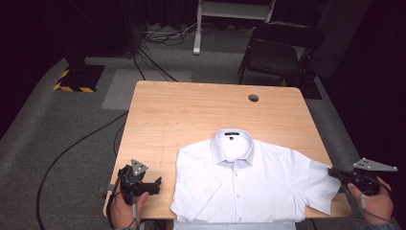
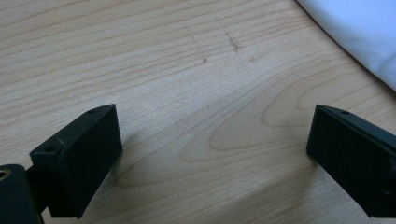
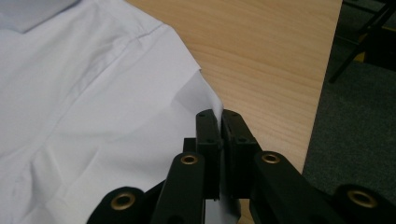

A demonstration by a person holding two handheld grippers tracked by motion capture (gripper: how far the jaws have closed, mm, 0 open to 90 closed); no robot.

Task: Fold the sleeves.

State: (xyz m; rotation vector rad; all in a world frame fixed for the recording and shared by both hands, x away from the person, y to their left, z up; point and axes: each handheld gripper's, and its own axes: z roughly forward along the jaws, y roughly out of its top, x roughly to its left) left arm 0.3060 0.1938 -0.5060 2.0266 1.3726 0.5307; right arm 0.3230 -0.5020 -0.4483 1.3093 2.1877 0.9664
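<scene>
A white shirt (image 1: pixel 249 182) lies flat on the near half of the wooden desk (image 1: pixel 191 110), front side up, with the collar pointing to the far edge and the buttons closed. Its lower hem hangs a little over the near edge of the desk.

The right gripper (image 3: pixel 219 121) is at the right edge of the desk, and its fingers (image 3: pixel 208 135) are clenched on the edge of the shirt's sleeve (image 1: pixel 321 184). In the right gripper view a thin fold of white cloth comes out between the two pressed fingers. This sleeve reaches the right edge of the desk, and beyond that edge is grey carpet (image 3: pixel 359 130).

The left gripper (image 1: pixel 155 184) rests low over the bare wood near the left front corner, just beside the other sleeve but apart from it. Its fingers (image 2: pixel 79 158) are released and stand wide, with only wood between them. In the left gripper view the white cloth is at the upper right corner, away from both fingers.

The far half of the desk is bare wood, except for a round cable hole (image 1: pixel 253 98) near the far right corner. Behind the desk stands a dark chair (image 1: pixel 277 52).
</scene>
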